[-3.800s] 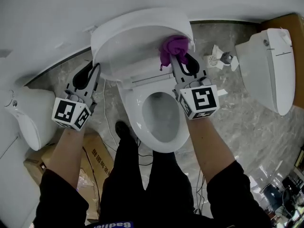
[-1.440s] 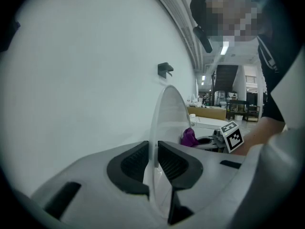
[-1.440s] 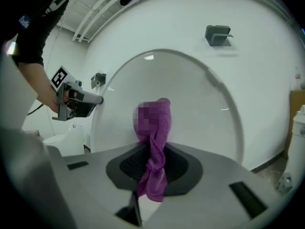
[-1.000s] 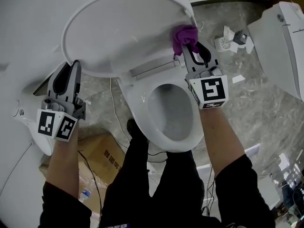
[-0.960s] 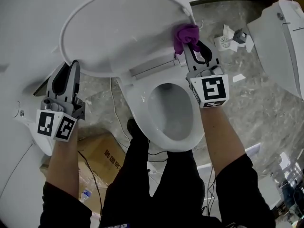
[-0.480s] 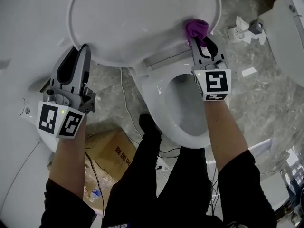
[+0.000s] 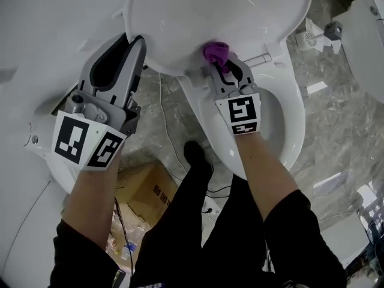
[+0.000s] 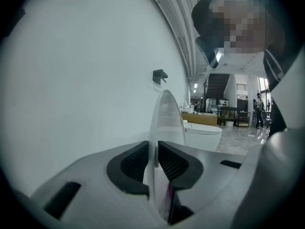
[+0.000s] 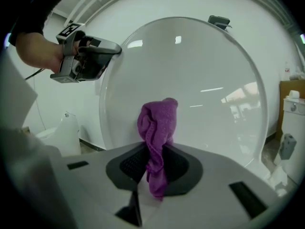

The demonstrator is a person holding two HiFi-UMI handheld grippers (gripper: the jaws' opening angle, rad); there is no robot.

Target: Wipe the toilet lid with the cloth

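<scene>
The cardboard box [image 7: 141, 188] bears red print, too small to read.

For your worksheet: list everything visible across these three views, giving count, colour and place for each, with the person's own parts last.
toilet lid: one, white, raised upright
toilet bowl: one, white, below the lid
cloth: one, purple, against the lid's lower part
neighbouring toilet: one, white, far right
white fixture: one, far left, partly behind the left arm
cardboard box: one, brown, on the floor left of the legs
floor: grey marble
left gripper: grey, clamped on the lid's edge
right gripper: grey, clamped on the cloth
legs: two, black trousers, bottom centre
</scene>
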